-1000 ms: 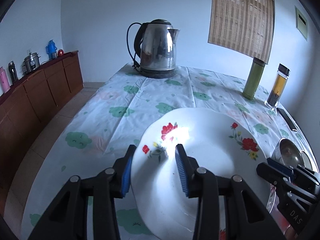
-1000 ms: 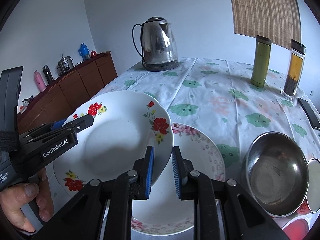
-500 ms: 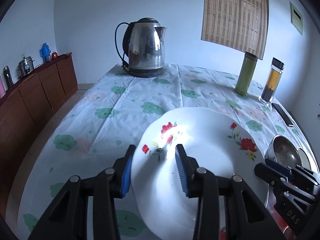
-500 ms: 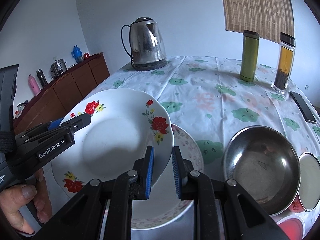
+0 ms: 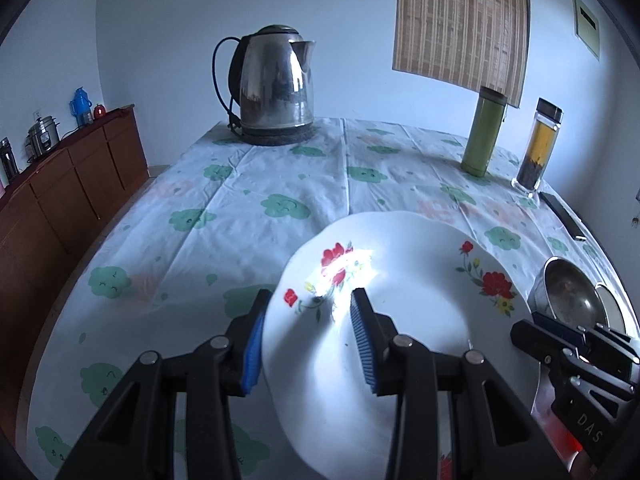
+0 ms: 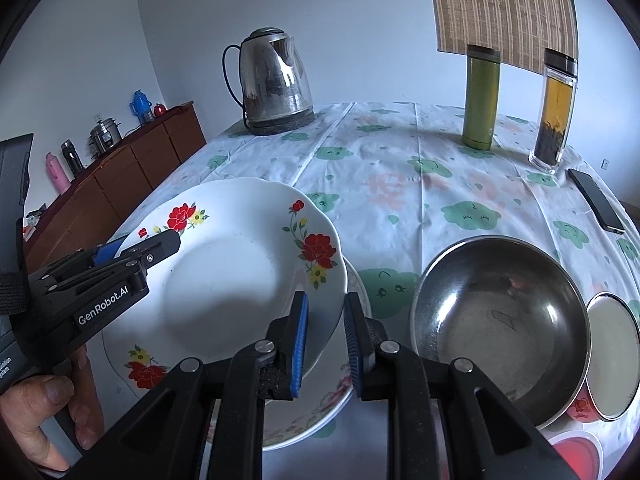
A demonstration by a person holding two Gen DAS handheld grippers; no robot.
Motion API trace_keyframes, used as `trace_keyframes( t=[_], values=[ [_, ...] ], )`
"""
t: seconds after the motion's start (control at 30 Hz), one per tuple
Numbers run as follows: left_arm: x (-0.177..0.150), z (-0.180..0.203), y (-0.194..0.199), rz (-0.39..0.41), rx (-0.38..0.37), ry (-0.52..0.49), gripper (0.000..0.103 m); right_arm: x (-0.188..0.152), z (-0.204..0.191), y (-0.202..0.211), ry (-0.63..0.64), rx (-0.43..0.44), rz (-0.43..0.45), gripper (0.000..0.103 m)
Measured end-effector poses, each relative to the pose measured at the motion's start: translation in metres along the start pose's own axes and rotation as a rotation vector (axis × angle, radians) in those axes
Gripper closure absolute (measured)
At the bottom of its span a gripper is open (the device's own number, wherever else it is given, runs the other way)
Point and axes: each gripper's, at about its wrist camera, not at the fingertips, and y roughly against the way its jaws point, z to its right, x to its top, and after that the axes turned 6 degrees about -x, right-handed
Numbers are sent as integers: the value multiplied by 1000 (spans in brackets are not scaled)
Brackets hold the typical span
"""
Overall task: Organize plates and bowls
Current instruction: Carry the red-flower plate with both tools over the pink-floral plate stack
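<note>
We count two plates (image 6: 240,280) (image 6: 312,412), one steel bowl (image 6: 500,320), one kettle (image 6: 276,80), two bottles (image 6: 480,96) (image 6: 556,108), one phone (image 6: 596,200), and two grippers (image 6: 325,344) (image 5: 306,336).

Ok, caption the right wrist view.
Both grippers hold a red-flowered plate above a second plate, beside a steel bowl.

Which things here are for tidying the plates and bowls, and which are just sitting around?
For the job:
- flowered plate, held by both grippers: left gripper, right gripper
- second plate underneath
- steel bowl
- small bowl at the right edge

Just sitting around:
- kettle
- green flask
- tea bottle
- phone
</note>
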Motion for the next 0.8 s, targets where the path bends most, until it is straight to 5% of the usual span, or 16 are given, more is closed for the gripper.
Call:
trace_keyframes(
  t=[0.8],
  values=[
    [-12, 10, -16, -41, -11, -31, 66, -5, 5, -9, 13, -66, -31, 83]
  ],
)
